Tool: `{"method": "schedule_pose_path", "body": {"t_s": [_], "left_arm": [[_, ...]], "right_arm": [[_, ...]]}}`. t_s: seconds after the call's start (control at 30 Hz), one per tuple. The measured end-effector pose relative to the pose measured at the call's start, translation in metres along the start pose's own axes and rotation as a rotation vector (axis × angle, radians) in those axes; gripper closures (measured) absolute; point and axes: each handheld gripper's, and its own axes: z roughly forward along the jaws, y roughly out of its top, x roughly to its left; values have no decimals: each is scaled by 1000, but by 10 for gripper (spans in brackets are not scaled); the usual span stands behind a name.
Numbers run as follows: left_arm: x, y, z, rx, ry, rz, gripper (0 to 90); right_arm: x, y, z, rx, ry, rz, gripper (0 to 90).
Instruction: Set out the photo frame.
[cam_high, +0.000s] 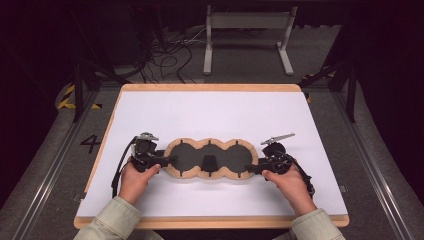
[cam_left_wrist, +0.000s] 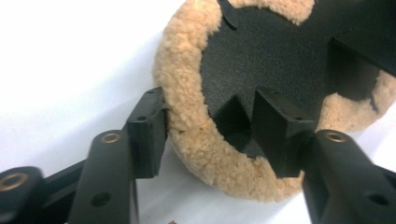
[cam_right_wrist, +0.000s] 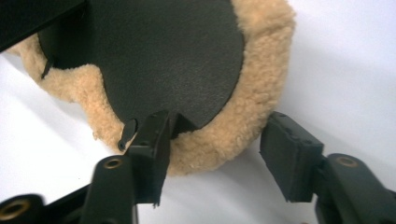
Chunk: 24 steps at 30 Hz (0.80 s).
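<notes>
Fleecy pad between level, inward-pointing grippers.

White table, fleece-rimmed black pad flat

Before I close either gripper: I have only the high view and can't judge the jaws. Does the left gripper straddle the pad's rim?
Observer: Yes. The left gripper is open, with one jaw against the outside of the fleece rim and the other on the pad, on its black inner face.
Operator: And the right one?
Observer: The right gripper is open and straddles the rim too, but its outer jaw stands apart from the fleece.
</notes>
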Motion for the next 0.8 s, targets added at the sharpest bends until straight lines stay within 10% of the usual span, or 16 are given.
{"method": "schedule_pose_path", "body": {"t_s": [0.47,0.8], "left_arm": [[-1,-6,-15,-106,38,-12,785],[-3,-7,-15,-102,56,0,784]], "right_arm": [[-3,-2,-9,-47,3,16,602],[-1,-3,-10,-50,-8,2,608]]}}
